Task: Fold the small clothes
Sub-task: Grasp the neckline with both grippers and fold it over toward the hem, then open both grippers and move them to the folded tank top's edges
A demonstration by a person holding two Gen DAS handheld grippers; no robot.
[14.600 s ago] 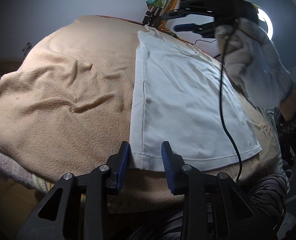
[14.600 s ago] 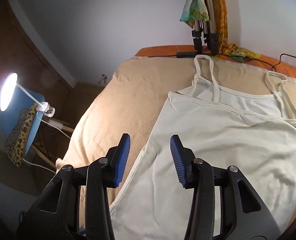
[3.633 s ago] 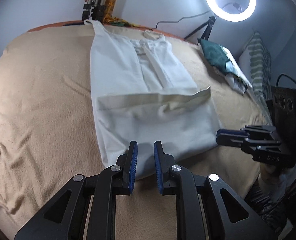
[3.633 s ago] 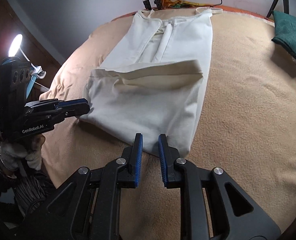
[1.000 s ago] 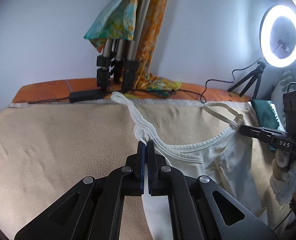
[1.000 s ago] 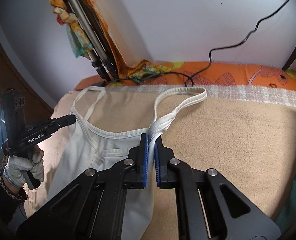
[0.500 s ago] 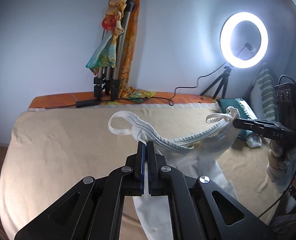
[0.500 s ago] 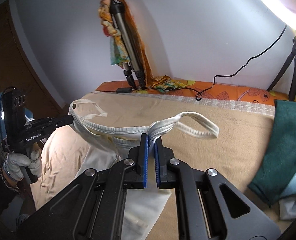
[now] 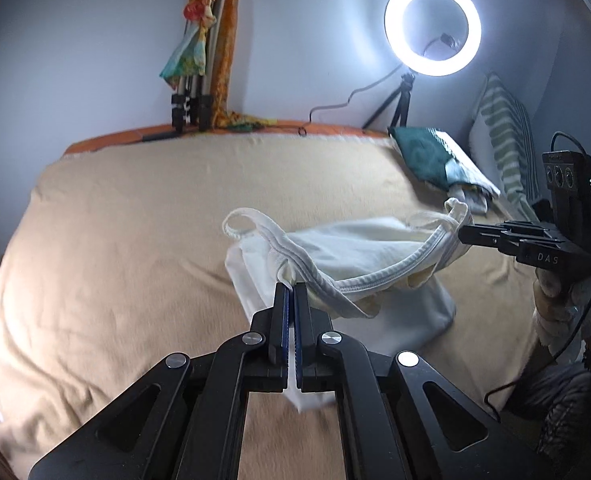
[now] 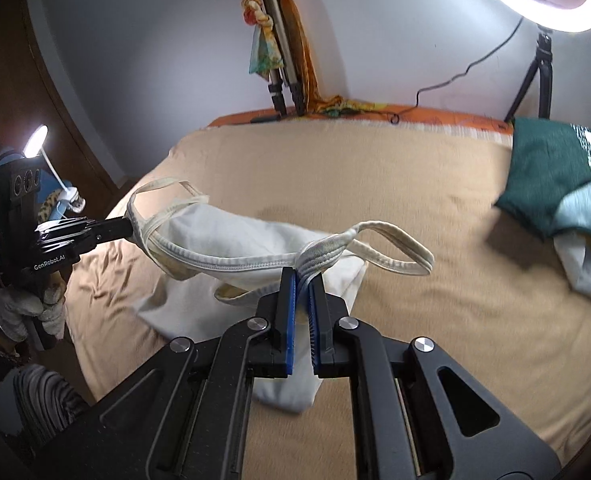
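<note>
Camisole [image 9: 359, 252], white, hangs between both grippers above the bed, its top hem stretched from one to the other while its body sags down onto the blanket [image 9: 115, 240]. Left gripper [image 9: 290, 286] has its jaws closed on the hem where one strap joins it; that strap [image 9: 243, 220] loops free just beyond the blue pads. Right gripper [image 10: 302, 276] is likewise clamped on the hem at the other strap joint, a bunch of cloth pinched between its pads, and its strap [image 10: 395, 248] arcs out to the right above the blanket. In the left wrist view the right gripper shows at the far right, held by a gloved hand [image 9: 563, 304]; in the right wrist view the left gripper appears at the left edge in another gloved hand [image 10: 27, 308]. Farther out, a green cloth [image 10: 547, 176] lies on a small pile at the bed's right side, well apart from the camisole. A ring light [image 9: 433, 26] glows on its tripod by the wall, and a folded tripod [image 9: 193, 80] draped with bright scarves leans there too.
</note>
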